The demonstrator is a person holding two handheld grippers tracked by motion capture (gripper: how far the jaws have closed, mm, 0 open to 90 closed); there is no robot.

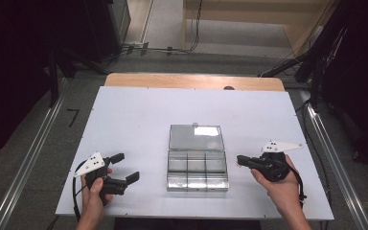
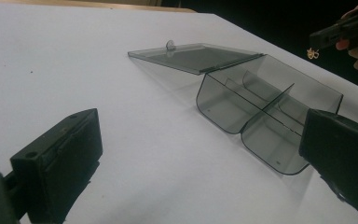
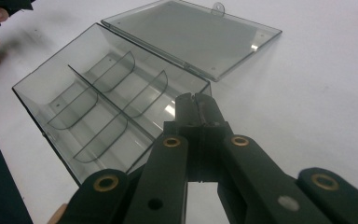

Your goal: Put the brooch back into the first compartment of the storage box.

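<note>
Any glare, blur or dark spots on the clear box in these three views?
High view: a white glare patch on the open lid of the clear compartment box; surroundings beyond the white table fall dark. Left gripper view: the left gripper close up is soft, box fairly sharp. Right gripper view: small highlights on the dividers; the right gripper looks shut, slightly soft.

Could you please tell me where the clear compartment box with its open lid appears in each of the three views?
High view: the clear compartment box sits centre, between both grippers.
Left gripper view: right of centre, lid towards the top.
Right gripper view: left of centre, behind the shut fingers.
Shared landmark: the lid's small tab.
</note>
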